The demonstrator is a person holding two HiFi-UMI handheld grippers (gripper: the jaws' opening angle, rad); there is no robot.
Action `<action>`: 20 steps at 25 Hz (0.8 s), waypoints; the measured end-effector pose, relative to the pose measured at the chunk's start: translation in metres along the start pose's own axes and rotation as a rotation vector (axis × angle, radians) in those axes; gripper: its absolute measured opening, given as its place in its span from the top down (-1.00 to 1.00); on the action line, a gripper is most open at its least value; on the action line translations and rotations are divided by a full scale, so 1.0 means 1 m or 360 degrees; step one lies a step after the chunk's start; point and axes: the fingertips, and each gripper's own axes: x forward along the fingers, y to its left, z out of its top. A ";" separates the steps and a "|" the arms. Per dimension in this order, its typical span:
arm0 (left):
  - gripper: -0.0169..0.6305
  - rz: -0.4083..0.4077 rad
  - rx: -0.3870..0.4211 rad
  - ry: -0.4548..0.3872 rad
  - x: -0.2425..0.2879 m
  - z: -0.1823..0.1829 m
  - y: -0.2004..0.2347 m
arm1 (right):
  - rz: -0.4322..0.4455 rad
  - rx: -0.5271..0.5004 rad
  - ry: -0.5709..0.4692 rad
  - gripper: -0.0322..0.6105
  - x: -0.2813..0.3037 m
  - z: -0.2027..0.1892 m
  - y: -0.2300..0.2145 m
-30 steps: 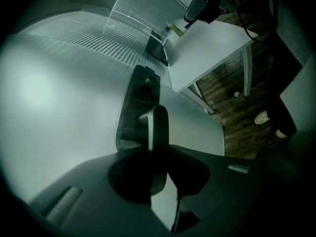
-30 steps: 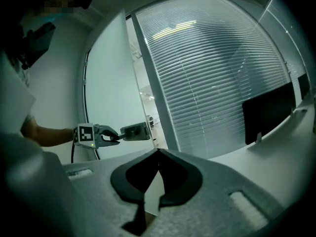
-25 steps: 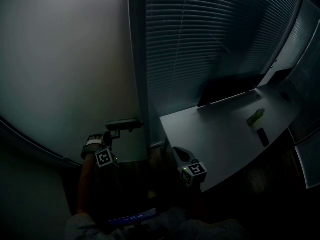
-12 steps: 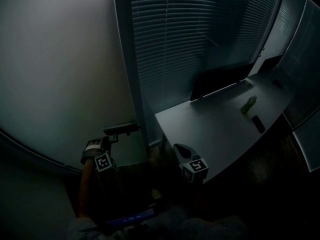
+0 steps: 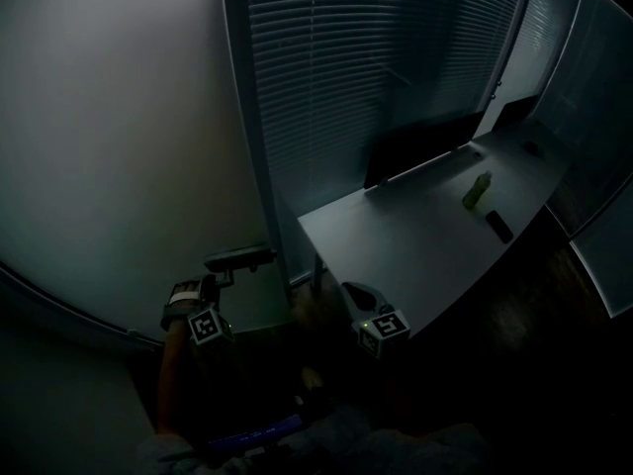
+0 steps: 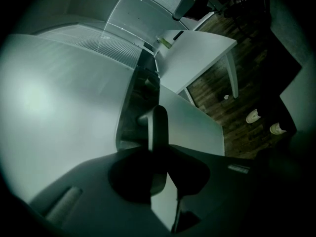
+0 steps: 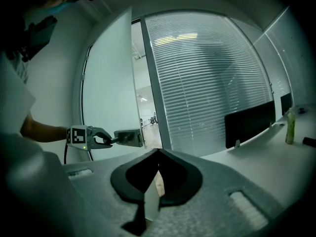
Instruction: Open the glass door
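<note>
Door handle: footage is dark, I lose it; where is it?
Head view, lower left: door handle at the glass door edge, clamped by the left gripper.

Left gripper (image 5: 222, 277) on door handle (image 5: 240, 258), right gripper (image 5: 352, 289) beside desk (image 5: 425, 250) — dim room

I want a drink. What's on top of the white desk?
On the white desk stand a green bottle, a black upright panel and a small flat black object. Whatever lies behind the panel is covered.
</note>
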 end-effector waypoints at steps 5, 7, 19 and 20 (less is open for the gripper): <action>0.71 0.0003 0.0007 -0.0030 -0.009 0.002 -0.011 | -0.0028 -0.0008 0.0004 0.91 -0.014 -0.009 0.009; 0.71 0.0014 0.0026 -0.0043 -0.014 0.002 -0.016 | -0.0036 -0.0015 0.0006 0.91 -0.022 -0.012 0.013; 0.71 -0.0023 0.0070 -0.0129 -0.059 0.005 -0.042 | -0.0110 -0.0025 -0.0028 0.91 -0.063 -0.016 0.048; 0.71 -0.0018 0.0075 -0.0136 -0.062 0.004 -0.044 | -0.0113 -0.0024 -0.0024 0.91 -0.067 -0.017 0.053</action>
